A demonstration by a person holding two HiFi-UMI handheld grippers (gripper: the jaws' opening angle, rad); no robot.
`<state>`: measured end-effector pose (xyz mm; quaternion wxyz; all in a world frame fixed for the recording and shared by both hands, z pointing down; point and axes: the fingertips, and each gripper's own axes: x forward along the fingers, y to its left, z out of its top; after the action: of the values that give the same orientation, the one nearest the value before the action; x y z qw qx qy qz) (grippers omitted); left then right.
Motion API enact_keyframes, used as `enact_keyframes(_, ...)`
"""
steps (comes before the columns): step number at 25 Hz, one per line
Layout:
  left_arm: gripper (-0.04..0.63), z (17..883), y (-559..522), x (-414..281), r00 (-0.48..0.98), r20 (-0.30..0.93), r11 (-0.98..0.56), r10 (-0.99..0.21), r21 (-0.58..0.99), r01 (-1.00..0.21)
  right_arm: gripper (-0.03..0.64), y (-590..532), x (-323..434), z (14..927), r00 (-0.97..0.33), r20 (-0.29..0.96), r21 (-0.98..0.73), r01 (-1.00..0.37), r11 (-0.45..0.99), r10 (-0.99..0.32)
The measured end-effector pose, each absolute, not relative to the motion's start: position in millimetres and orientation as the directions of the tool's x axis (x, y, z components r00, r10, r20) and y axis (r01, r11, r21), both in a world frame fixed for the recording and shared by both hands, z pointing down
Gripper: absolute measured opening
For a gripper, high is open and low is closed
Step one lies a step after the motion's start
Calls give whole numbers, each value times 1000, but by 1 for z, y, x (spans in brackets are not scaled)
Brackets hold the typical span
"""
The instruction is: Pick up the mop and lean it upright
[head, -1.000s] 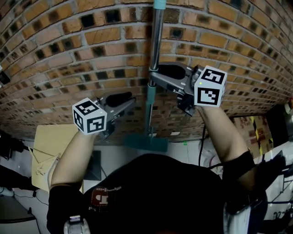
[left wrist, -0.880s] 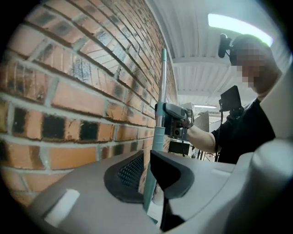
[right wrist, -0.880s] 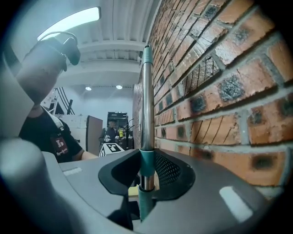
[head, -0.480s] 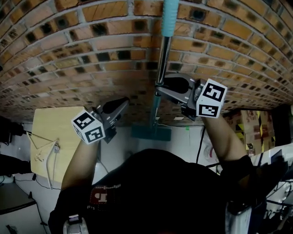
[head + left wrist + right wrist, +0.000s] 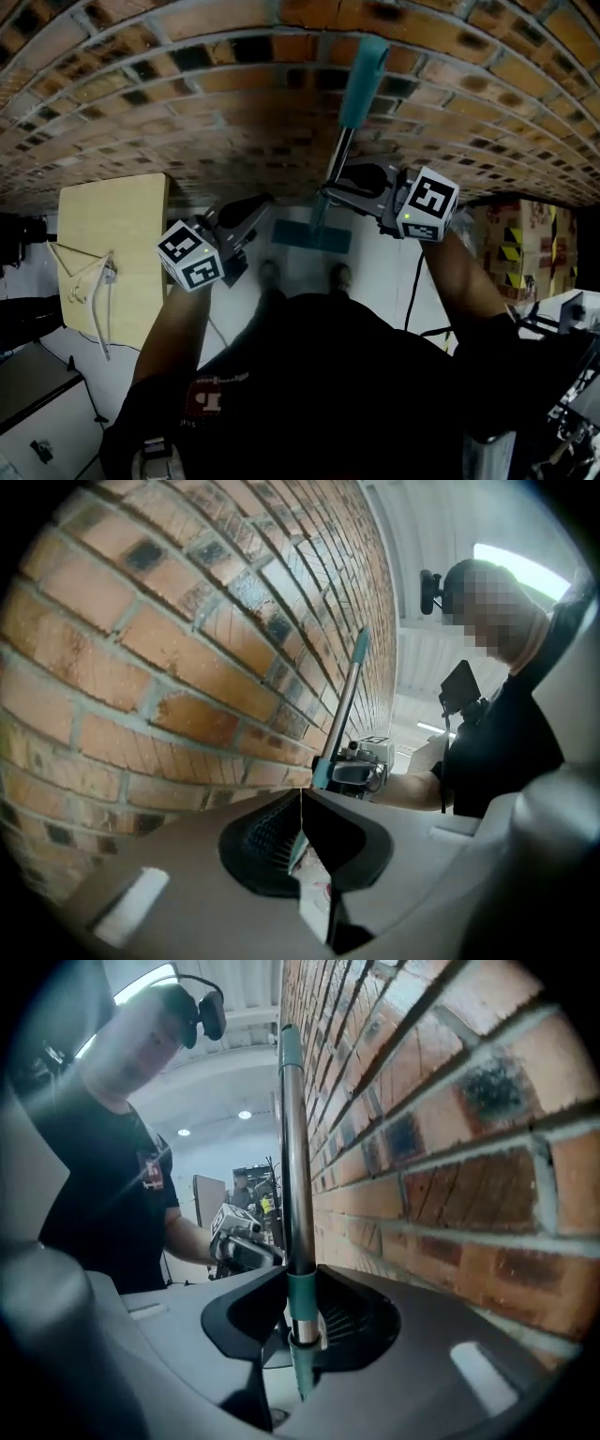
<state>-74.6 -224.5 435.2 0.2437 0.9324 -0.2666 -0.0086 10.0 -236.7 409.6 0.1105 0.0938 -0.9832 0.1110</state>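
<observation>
There's the mop (image 5: 347, 127) upright by the wall (image 5: 187, 103) at twelve o'clock, right gripper (image 5: 337, 190) clamped on its shaft, left gripper (image 5: 255, 208) pinched shut and empty at ten: let go and the head (image 5: 312, 234) may skid on the floor (image 5: 384, 274), toppling it.

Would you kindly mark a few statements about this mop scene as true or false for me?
1. The right gripper is clamped on the metal pole. True.
2. The left gripper grips the pole too. False: its jaws are shut on nothing, off to the side of the pole.
3. The mop head sits on the floor at the foot of the brick wall. True.
4. The mop lies flat on the floor. False: it stands upright close to the wall.
5. The grip at the pole's top is teal. True.
</observation>
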Motion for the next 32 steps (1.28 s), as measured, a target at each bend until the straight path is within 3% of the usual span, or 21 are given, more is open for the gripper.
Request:
enact_keyframes(15, 3, 572, -202, -77, 857, 235, -642, -459, 579, -503, 118, -242, -7, 614, -911, 400, -264, -216, 940, -97)
enact_keyframes(27, 3, 610, -190, -79, 864, 232, -610, -448, 626, -485, 123, -229, -16, 691, -859, 503, -227, -23, 974, 97)
enact_keyframes(32, 3, 623, -189, -81, 856, 245, -589, -454, 639, -495, 124, -247, -12, 705, -872, 483, -264, -58, 963, 79)
